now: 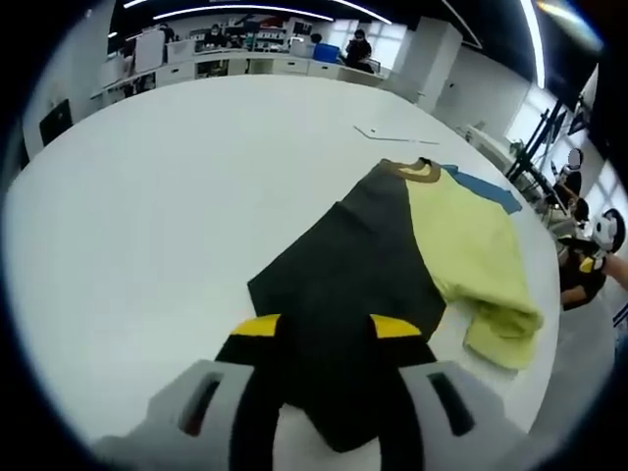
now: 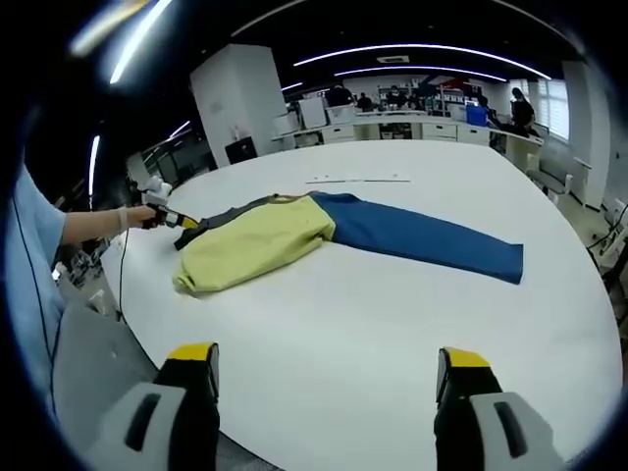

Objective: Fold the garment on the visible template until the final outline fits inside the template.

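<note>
A long-sleeved garment lies flat across the round white table (image 1: 147, 226). It has a yellow-green body (image 1: 471, 245), a brown collar (image 1: 417, 170), a blue sleeve (image 1: 486, 186) and a dark sleeve (image 1: 343, 265). The dark sleeve's end runs in between the jaws of my left gripper (image 1: 327, 329), which stand apart on either side of it. In the right gripper view the garment (image 2: 260, 240) lies ahead with its blue sleeve (image 2: 422, 235) stretched to the right. My left gripper (image 2: 167, 218) sits at the dark sleeve's end. My right gripper (image 2: 326, 368) hangs open above bare table, well short of the garment.
A thin pale strip (image 1: 392, 134) lies on the table beyond the collar, seen again as the strip (image 2: 358, 180). The person's forearm (image 2: 93, 224) reaches in from the left. The table edge (image 2: 147, 343) curves near my right gripper. Seated people (image 1: 589, 255) and desks (image 1: 245, 64) surround the table.
</note>
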`<control>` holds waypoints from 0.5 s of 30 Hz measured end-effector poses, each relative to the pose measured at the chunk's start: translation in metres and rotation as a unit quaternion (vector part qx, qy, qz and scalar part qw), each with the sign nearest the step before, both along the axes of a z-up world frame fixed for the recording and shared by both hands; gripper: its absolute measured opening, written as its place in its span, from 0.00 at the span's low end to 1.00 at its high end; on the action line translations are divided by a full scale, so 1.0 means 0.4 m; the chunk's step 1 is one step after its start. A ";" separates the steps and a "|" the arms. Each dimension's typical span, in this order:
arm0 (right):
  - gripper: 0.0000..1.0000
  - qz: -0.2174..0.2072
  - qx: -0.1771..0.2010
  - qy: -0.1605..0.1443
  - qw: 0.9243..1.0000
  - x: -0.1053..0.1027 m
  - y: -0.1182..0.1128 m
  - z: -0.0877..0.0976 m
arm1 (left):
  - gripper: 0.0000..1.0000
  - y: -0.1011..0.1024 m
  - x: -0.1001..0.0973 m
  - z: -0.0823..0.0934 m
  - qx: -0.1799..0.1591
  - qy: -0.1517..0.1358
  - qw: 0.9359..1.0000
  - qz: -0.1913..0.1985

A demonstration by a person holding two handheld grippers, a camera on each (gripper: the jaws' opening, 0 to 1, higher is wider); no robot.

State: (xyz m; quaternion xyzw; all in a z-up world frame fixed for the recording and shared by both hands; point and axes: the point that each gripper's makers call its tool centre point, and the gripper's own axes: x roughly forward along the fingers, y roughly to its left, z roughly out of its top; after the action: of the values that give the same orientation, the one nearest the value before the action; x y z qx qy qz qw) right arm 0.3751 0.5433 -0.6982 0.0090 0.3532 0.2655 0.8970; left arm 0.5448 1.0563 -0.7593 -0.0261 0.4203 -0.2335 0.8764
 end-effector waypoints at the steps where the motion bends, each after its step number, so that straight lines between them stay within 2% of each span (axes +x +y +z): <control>1: 0.92 0.000 0.000 0.000 1.000 -0.001 0.001 0.000 | 0.24 0.001 -0.001 -0.001 -0.001 0.001 1.000 0.001; 4: 0.92 0.000 0.001 0.000 1.000 -0.001 0.003 0.000 | 0.20 0.013 0.002 -0.007 0.001 0.003 1.000 0.004; 11: 0.92 -0.001 0.003 0.000 1.000 -0.001 0.002 0.002 | 0.01 0.036 -0.003 -0.010 -0.009 0.008 1.000 0.021; 15: 0.92 0.000 0.003 0.001 1.000 -0.001 0.005 0.001 | 0.00 0.039 -0.007 -0.006 -0.008 0.006 1.000 0.022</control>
State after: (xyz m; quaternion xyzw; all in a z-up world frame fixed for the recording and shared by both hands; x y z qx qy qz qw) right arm 0.3748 0.5454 -0.6979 0.0114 0.3531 0.2664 0.8968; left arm 0.5420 1.0721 -0.7619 -0.0435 0.4230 -0.2173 0.8786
